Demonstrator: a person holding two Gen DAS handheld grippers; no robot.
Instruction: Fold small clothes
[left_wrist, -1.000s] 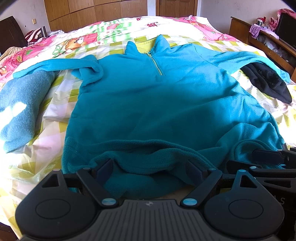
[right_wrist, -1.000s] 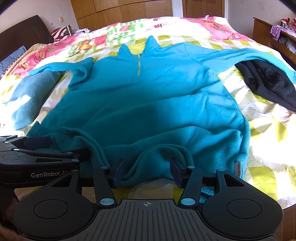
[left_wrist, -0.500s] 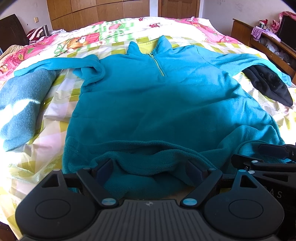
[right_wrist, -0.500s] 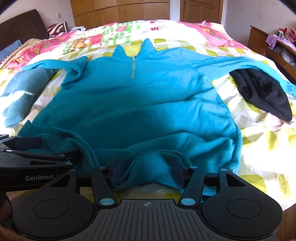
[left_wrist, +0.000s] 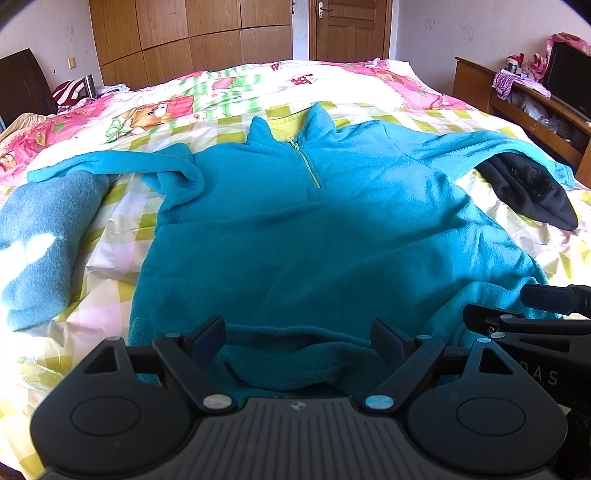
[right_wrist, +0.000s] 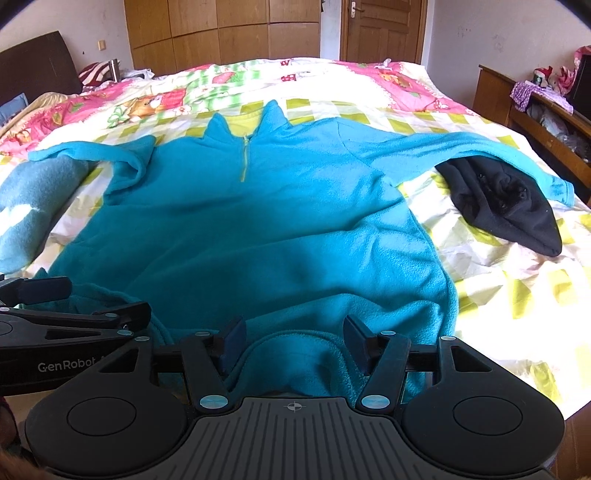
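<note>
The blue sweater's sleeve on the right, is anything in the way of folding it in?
Yes. That sleeve is draped over a black garment lying on the bed beside the sweater; nothing lies on top of it.

The fleece pullover is plain teal blue, its short zip and collar lining yellow-green. The bedspread is white with yellow-green checks, turning pink and green with cartoon bear prints toward the far side. A duller blue-grey fleece lies at the left, a black garment at the right. Both grippers are black. The wardrobe doors are brown wood.
</note>
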